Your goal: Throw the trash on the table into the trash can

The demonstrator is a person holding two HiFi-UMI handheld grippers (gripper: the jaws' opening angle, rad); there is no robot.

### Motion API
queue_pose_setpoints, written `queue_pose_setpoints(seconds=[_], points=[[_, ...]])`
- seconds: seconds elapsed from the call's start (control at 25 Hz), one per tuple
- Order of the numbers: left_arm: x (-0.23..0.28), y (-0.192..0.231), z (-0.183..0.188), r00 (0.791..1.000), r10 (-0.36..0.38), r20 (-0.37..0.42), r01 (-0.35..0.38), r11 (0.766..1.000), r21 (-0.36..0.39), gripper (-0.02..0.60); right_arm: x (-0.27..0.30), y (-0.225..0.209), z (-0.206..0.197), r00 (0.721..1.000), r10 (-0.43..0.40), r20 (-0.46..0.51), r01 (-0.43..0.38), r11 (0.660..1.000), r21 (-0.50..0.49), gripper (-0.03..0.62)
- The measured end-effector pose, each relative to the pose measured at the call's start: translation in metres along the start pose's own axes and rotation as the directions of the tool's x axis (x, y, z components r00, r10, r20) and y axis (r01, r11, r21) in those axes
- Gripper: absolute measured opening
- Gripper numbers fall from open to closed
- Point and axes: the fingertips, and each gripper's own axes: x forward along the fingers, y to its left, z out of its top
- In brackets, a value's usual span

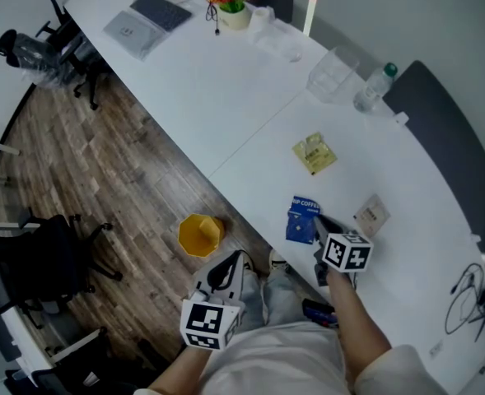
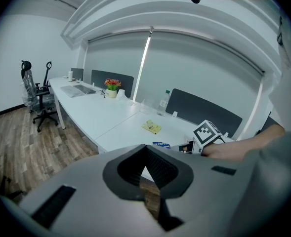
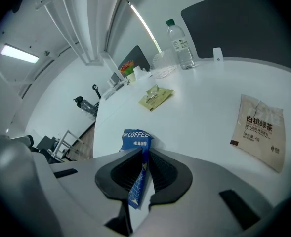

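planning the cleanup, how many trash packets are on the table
3: a blue coffee packet pinched in the right gripper, a yellow packet beyond it, a beige tea packet to its right.

On the white table (image 1: 226, 97) are three packets: one blue coffee sachet (image 1: 302, 219), one yellow-green packet (image 1: 314, 153) and one beige tea packet (image 1: 371, 215). There is also one water bottle (image 1: 375, 86), one pot of flowers (image 1: 232, 2) and one laptop (image 1: 147, 21). On the floor stand one yellow trash can (image 1: 200, 234) and two office chairs (image 1: 48, 52). Two handheld grippers, the left gripper (image 1: 232, 260) and the right gripper (image 1: 316, 225).
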Motion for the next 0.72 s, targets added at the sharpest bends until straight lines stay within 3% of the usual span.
queue_pose_setpoints(seconds=[0.44, 0.72], points=[[-0.012, 0.001, 0.004, 0.999, 0.020, 0.032, -0.020, 1.000, -0.017, 0.000, -0.021, 0.020, 0.023, 0.996, 0.064, 0.055, -0.062, 0.997, -0.036, 0.046], [-0.037, 0.008, 0.010, 0.993, 0.079, 0.086, -0.076, 0.996, -0.038, 0.001, -0.045, 0.066, 0.043, 0.980, 0.182, 0.077, -0.171, 0.977, -0.127, 0.044]])
